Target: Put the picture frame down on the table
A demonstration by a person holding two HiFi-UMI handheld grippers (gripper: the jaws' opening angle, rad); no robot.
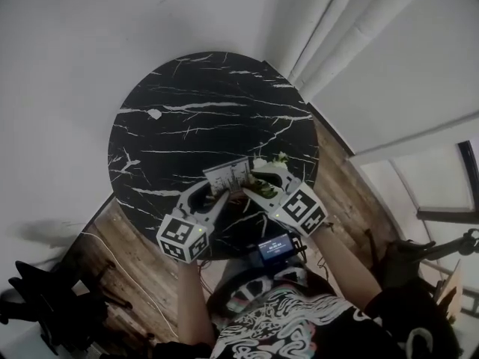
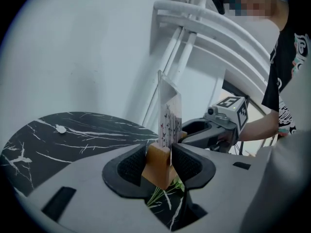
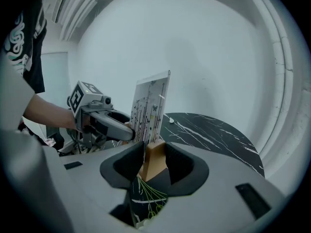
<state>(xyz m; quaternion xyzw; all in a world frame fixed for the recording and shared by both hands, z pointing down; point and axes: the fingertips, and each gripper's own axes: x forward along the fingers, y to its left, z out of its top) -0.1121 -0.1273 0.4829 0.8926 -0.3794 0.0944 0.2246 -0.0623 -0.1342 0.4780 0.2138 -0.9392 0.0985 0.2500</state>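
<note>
1. The round black marble counter (image 1: 194,118) has open surface from its middle to its far edge.
2. The picture frame (image 1: 227,176) stands upright over the near edge.
3. The left gripper (image 1: 217,194) and right gripper (image 1: 254,188) tilt downward from opposite sides, with their jaws clamped on the frame's wooden base (image 2: 158,164).

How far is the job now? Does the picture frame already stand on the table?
Done: the picture frame is gripped upright, the left gripper and right gripper each shut on its wooden base. In hand: it hangs over the near edge of the table. Left: it seems not yet set down; lower it, then open both grippers.
</note>
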